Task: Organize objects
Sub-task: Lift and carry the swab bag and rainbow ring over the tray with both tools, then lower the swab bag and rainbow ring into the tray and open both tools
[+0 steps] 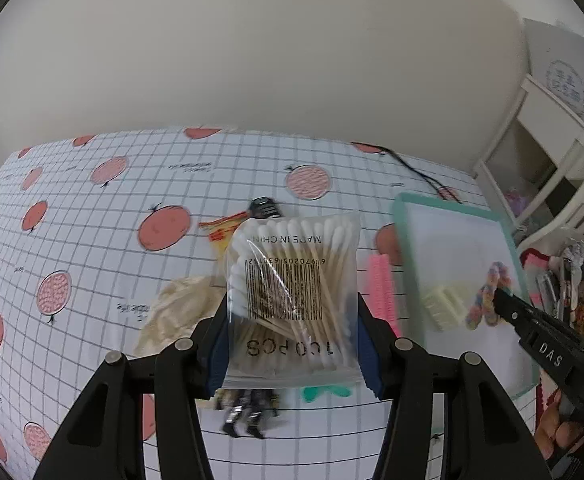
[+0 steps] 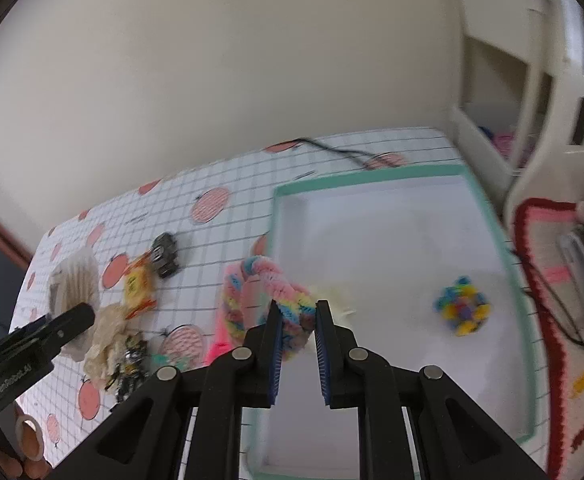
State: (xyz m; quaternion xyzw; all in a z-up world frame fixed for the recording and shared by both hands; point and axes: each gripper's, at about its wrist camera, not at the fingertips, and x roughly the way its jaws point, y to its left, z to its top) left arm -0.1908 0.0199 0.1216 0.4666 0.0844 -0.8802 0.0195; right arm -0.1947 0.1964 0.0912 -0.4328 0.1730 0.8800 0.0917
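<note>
Cotton swab bag (image 1: 292,300): a clear zip bag printed "100 PCS", held up above the counter between the 2 blue pads of the left claw (image 1: 292,344), barcode side toward the camera.
Left claw: closed on the 2 side edges of the bag, near its lower half.
Braided loop (image 2: 270,300): a pastel, rainbow-coloured fuzzy ring, pinched by the right claw (image 2: 296,316) over the near left edge of the tray (image 2: 488,208).
Right claw: narrow, gripping 1 strand of the loop; the rest hangs out to the left.
Tray: white floor with a mint green rim, on the right of the counter; a multicoloured pom-pom ball (image 2: 462,310) lies inside, and a cream comb-like piece (image 1: 444,304) sits by the loop.
Step in hand: both claws seem to be carrying their items toward the tray, the loop almost there, the bag well to its left.
Next move: likely lower the loop onto bare tray floor and open; the bag then needs moving right and over the rim, with care because the film is slippery and floppy.
Left on the counter: a pink comb (image 1: 380,292) just beside the tray, a crumpled cream cloth (image 1: 176,312), a yellow and orange packet (image 2: 138,286), a small dark toy car (image 2: 165,254), a black clip-like cluster (image 2: 130,364).
Counter (image 1: 92,240): covered by a white grid cloth printed with orange fruit.
Room: plain cream wall behind, a white shelf unit (image 1: 548,136) at far right, a black cable (image 2: 340,150) trailing off the far edge.
</note>
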